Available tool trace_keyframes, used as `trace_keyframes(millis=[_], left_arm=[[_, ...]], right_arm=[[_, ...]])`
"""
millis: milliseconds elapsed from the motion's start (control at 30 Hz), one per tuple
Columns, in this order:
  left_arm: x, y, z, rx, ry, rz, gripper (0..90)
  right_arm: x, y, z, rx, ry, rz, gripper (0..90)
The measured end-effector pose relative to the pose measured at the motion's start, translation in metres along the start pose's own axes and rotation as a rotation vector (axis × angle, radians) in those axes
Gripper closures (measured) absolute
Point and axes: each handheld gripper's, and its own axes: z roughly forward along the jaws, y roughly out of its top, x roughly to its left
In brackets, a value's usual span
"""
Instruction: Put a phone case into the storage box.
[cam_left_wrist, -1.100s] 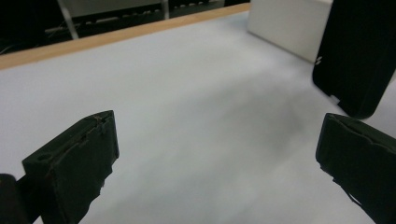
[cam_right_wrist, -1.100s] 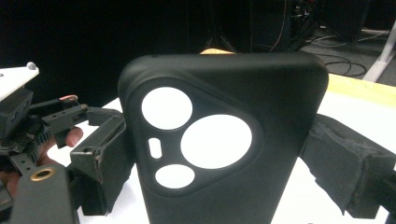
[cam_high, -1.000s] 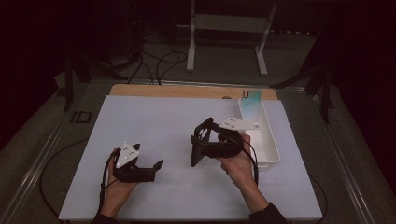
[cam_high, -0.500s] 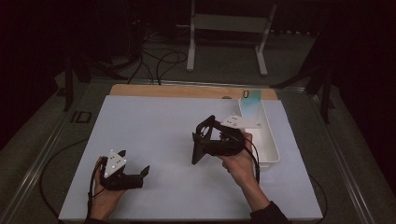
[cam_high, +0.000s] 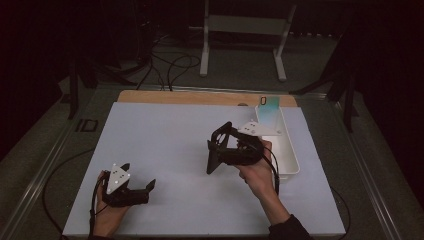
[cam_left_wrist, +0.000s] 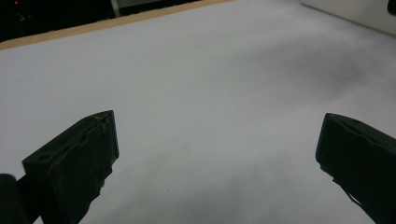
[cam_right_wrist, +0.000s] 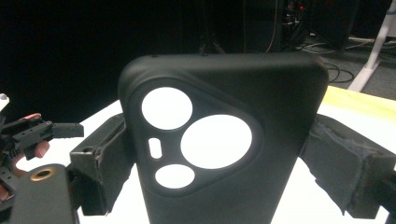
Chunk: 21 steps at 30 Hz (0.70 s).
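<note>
Black phone case (cam_right_wrist: 224, 140) upright, clamped in right gripper (cam_high: 220, 150), left gripper (cam_high: 145, 190) wide, empty

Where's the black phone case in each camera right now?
High view: black phone case right of centre, clamped in the right gripper.
Right gripper view: centre, case between both jaws, camera cutouts facing the lens.
Left gripper view: case isn't in frame.
Shared landmark: white mat.

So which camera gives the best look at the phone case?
The right gripper view: the phone case stands upright between the right gripper jaws, its camera cutouts plain. The high view shows it as a small dark slab at that gripper's tip. The left gripper view looks across bare mat.
</note>
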Motion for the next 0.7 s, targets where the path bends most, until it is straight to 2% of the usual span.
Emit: trace_keyframes(millis=[433,700], left_arm=[[0.0,0.0,0.0,-0.007,0.004,-0.008,0.1],[-0.001,0.0,0.0,-0.004,0.005,-0.006,0.1]], right_arm=[[-0.002,0.009,0.006,-0.001,-0.013,-0.017,13.5],[-0.01,0.019,0.009,-0.004,-0.046,-0.028,13.5]])
